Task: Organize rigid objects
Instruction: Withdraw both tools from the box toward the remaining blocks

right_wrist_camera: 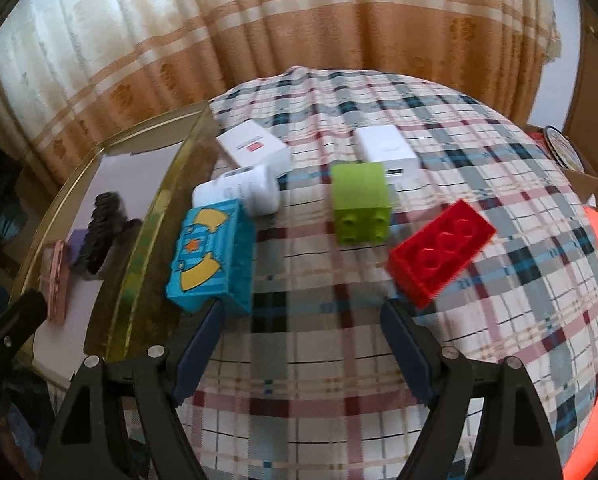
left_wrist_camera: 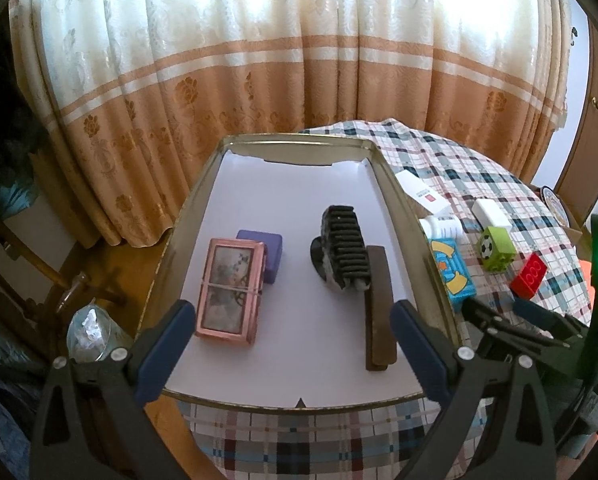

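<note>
Left wrist view, centre of frame: gold-rimmed tray [left_wrist_camera: 383, 168] with a white liner, far edge up near the curtain [left_wrist_camera: 219, 80], near edge low in the frame just past the fingers. On the liner, left half: pink framed box [left_wrist_camera: 229, 290] with a purple block [left_wrist_camera: 265, 250] touching its upper right corner. Right half: black brush [left_wrist_camera: 345, 248] leaning against a dark wooden bar [left_wrist_camera: 379, 304] that runs down toward the near rim. Wide bare strip of liner between the two groups and across the whole far end.

Left gripper [left_wrist_camera: 293, 336] low in the frame, jaws wide apart, nothing between them, tips over the tray's near part, one by the pink framed box and one by the dark wooden bar.

Right wrist view: plaid cloth [right_wrist_camera: 339, 380] filling the frame, tray [right_wrist_camera: 155, 216] rim cutting diagonally through the left. Just outside that rim: blue block [right_wrist_camera: 209, 256], white bottle [right_wrist_camera: 243, 194] on its side and white box [right_wrist_camera: 255, 148], crowded together. Centre: green block [right_wrist_camera: 361, 200] touching a white charger [right_wrist_camera: 387, 150]. Right of centre: red brick [right_wrist_camera: 439, 248], apart from the others.

Right gripper [right_wrist_camera: 299, 308] at lower centre, jaws spread wide and empty, one tip just beside the blue block, the other near the red brick; open cloth between and below.
</note>
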